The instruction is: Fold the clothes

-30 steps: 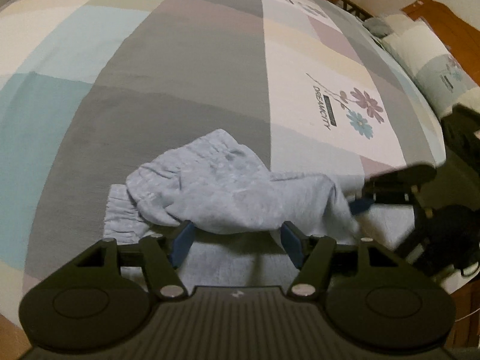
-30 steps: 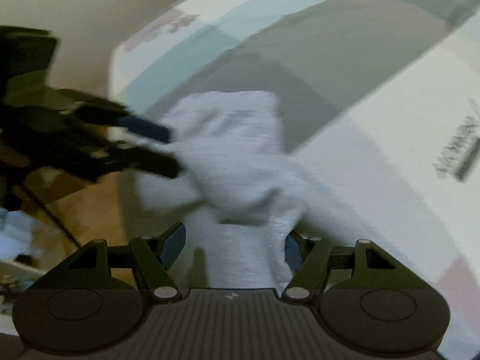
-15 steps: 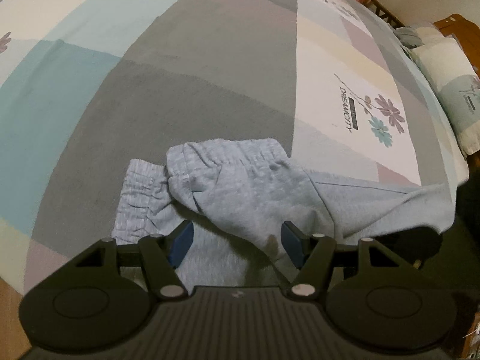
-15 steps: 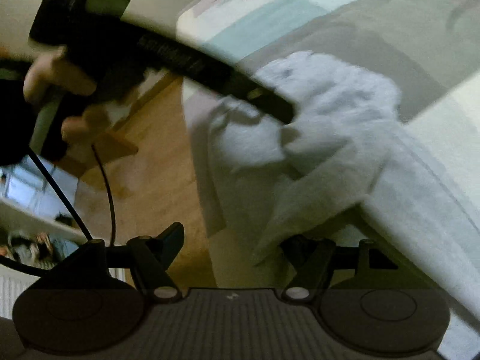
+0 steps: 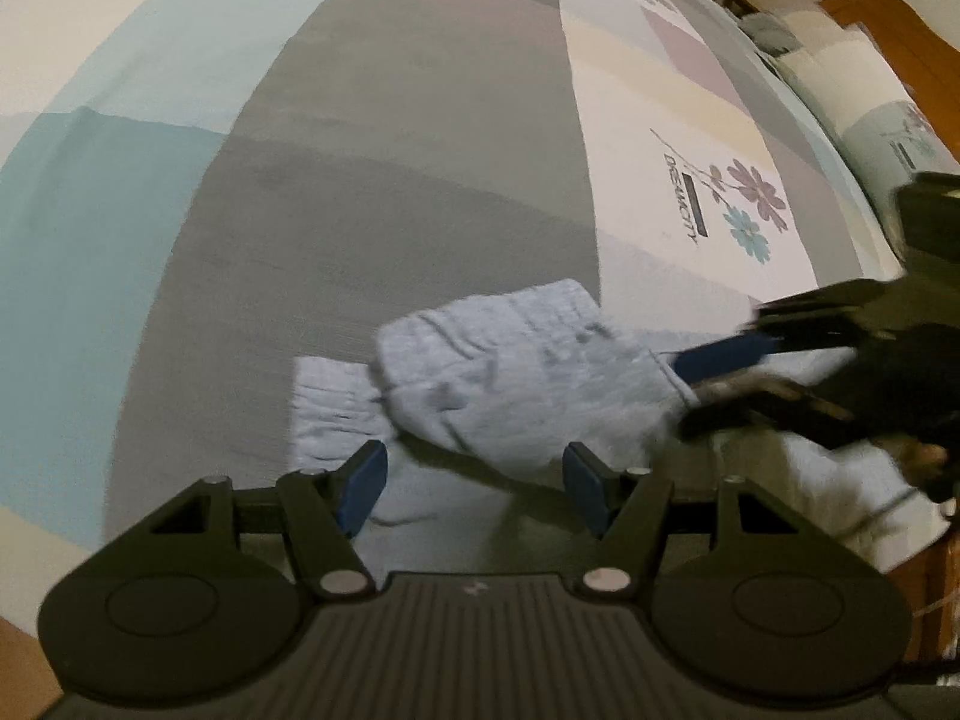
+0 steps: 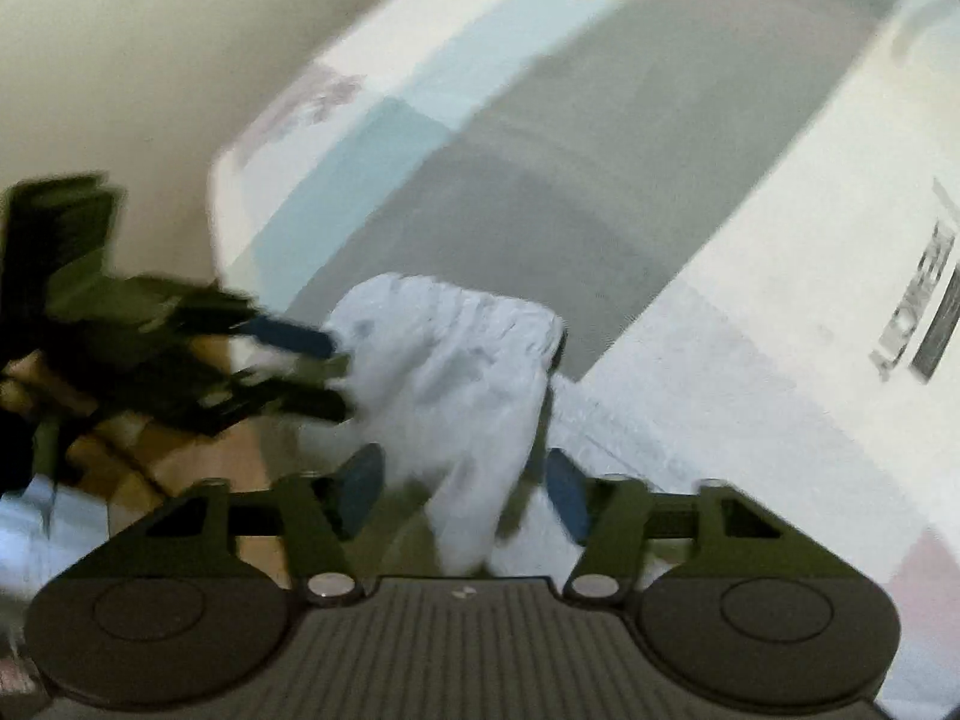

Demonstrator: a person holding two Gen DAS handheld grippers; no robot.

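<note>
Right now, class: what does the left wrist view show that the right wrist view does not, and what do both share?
Only the left wrist view shows the flower print on the bedspread, the pillow and the wooden headboard. Only the right wrist view shows the bare wall and the wooden floor. Both show the light blue garment crumpled on the patchwork bedspread, with the left gripper and right gripper at it, jaws apart.

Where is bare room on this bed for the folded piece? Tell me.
Free: the grey bedspread band beyond the light blue garment, and the teal patch to its left. Crowded: the near edge, with the left gripper and right gripper.
</note>
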